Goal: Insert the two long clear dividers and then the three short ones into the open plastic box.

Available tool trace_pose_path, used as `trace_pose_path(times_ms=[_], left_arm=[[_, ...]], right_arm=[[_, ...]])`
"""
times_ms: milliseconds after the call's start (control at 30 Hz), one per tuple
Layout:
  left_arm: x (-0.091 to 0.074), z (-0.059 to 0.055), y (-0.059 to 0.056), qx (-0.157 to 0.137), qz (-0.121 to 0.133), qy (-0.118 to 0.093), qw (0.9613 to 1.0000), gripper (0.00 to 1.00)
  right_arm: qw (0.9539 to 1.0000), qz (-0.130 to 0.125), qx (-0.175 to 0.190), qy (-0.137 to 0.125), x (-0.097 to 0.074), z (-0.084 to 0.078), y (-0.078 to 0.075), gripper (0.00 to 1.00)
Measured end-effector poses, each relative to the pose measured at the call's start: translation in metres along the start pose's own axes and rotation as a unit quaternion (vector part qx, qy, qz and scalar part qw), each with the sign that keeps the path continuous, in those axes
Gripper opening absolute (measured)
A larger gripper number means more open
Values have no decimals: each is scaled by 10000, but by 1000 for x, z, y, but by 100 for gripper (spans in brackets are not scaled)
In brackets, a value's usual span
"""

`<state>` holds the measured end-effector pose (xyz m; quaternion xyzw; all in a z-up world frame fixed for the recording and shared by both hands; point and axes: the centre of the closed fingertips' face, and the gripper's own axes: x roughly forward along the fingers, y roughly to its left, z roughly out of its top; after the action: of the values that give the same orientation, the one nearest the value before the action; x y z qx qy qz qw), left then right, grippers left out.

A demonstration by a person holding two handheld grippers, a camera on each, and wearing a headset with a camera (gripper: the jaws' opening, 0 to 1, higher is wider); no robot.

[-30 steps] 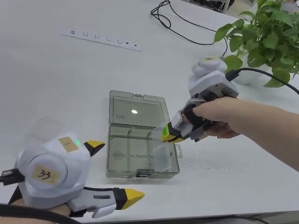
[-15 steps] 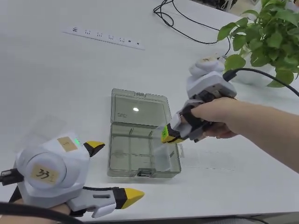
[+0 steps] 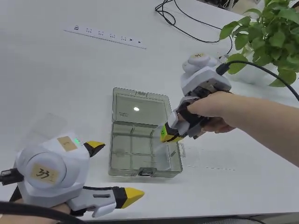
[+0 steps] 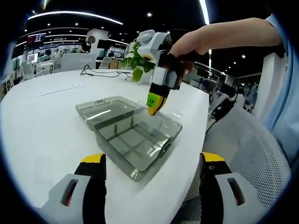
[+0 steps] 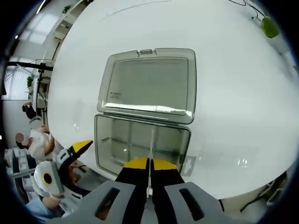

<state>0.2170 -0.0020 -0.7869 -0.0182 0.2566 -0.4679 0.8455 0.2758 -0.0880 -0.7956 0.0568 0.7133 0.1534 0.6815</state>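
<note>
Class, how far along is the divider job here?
Done: the plastic box lies open with some dividers standing inside, count unclear. In hand: the right gripper, shut on a clear divider at the box's right end. Left: seating it; the left gripper is open.

Inventory on my desk [image 3: 56, 84]: one open plastic box [image 3: 140, 109], one power strip [image 3: 105, 36], one potted plant [image 3: 266, 28]. I carry two grippers — left gripper [image 3: 117, 170] and right gripper [image 3: 169, 135] — with one clear divider [image 5: 152, 142] between the right one's fingers [image 5: 163, 164].

Clear divider [image 5: 152, 142] upright in open box [image 5: 148, 80]
</note>
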Motion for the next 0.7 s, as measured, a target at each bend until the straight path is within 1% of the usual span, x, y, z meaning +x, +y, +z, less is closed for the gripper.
trace_pose_path(times_ms=[67, 133, 367, 467, 500, 600, 700], left_arm=[[0, -1, 1, -6, 10, 4, 10000, 83], [0, -2, 0, -13, 2, 17, 10000, 83], [1, -6, -3, -40, -33, 52, 10000, 82], [2, -6, -5, -49, -55, 61, 10000, 81], [2, -7, -6, -51, -61, 66, 9999, 81], [2, -8, -6, -73, -63, 66, 9999, 81], [1, -8, -5, -81, -58, 55, 9999, 81]], right_arm=[[10000, 56, 48, -11, -1, 2, 0, 2], [10000, 64, 72, -19, -1, 1, -1, 2], [9998, 117, 145, 9, -2, 7, -3, 2], [9996, 187, 199, 6, -3, 8, -1, 2], [9996, 184, 210, 12, -2, 9, -1, 2], [9997, 177, 193, 11, -2, 5, 1, 2], [9997, 157, 195, 16, -2, 6, -1, 2]])
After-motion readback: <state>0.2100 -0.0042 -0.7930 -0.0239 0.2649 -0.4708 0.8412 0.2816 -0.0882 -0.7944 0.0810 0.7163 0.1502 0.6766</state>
